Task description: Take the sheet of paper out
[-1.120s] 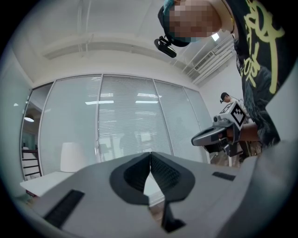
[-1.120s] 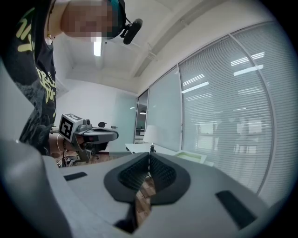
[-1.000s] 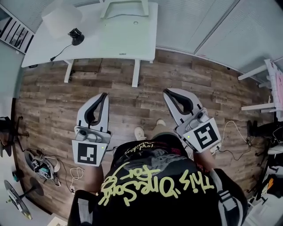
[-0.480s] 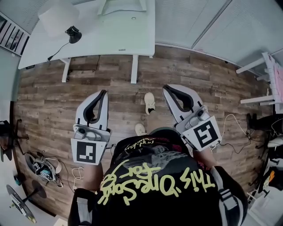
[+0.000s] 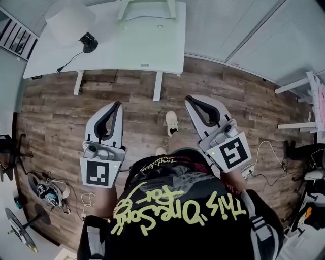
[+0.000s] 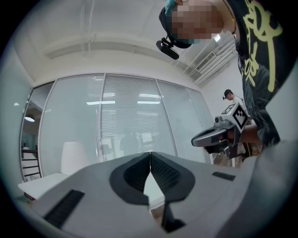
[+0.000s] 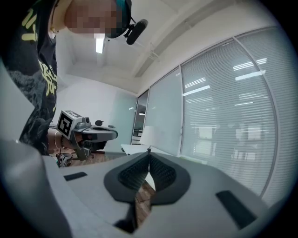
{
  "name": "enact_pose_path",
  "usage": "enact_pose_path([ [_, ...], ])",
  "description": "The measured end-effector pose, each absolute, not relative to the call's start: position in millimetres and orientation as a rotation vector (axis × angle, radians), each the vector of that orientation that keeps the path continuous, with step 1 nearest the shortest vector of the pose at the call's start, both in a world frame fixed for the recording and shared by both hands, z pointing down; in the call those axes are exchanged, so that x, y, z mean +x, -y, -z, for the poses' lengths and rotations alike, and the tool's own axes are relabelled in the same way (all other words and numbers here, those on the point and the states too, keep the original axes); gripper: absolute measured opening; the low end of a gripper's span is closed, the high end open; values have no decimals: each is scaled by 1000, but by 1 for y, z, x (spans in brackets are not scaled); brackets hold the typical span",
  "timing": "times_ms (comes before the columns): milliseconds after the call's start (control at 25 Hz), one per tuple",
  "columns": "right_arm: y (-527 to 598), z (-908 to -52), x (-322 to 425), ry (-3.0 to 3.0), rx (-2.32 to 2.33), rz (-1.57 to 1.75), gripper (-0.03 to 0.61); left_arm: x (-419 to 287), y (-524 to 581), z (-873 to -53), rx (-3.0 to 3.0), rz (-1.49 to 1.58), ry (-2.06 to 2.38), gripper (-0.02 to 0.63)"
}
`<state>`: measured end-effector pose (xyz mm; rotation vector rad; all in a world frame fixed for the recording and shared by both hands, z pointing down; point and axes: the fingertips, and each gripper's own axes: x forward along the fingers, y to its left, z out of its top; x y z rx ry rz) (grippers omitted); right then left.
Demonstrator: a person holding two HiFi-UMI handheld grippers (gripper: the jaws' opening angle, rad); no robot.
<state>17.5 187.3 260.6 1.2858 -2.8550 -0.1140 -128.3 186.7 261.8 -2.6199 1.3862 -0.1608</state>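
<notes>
No sheet of paper shows in any view. In the head view my left gripper (image 5: 118,104) and right gripper (image 5: 188,98) are held side by side over the wooden floor, pointing level toward a white table (image 5: 133,49). Both are shut with nothing between the jaws. In the left gripper view the left gripper (image 6: 150,154) has its pads closed together, and the right gripper (image 6: 219,136) shows at the right. In the right gripper view the right gripper (image 7: 149,151) is closed too, with the left gripper (image 7: 87,132) off to the left and the table (image 7: 138,149) ahead.
On the table stand a white cylinder-like object (image 5: 70,21), a small black device with a cable (image 5: 89,42) and a white stand (image 5: 147,7). Glass walls with blinds lie behind. Shoes (image 5: 49,193) lie at the floor's left, cables (image 5: 266,152) and a white rack (image 5: 309,96) at right.
The person has stepped toward the table: one shoe has swung forward between the grippers. Both grippers have been carried slightly forward and stay shut.
</notes>
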Motion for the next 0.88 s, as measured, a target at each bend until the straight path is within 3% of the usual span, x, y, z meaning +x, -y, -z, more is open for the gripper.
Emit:
enact_pose_path([
  [880,-79,-260,34,2863,1253,125,8,-124,-84,-251,-2557,174,-1445,8],
])
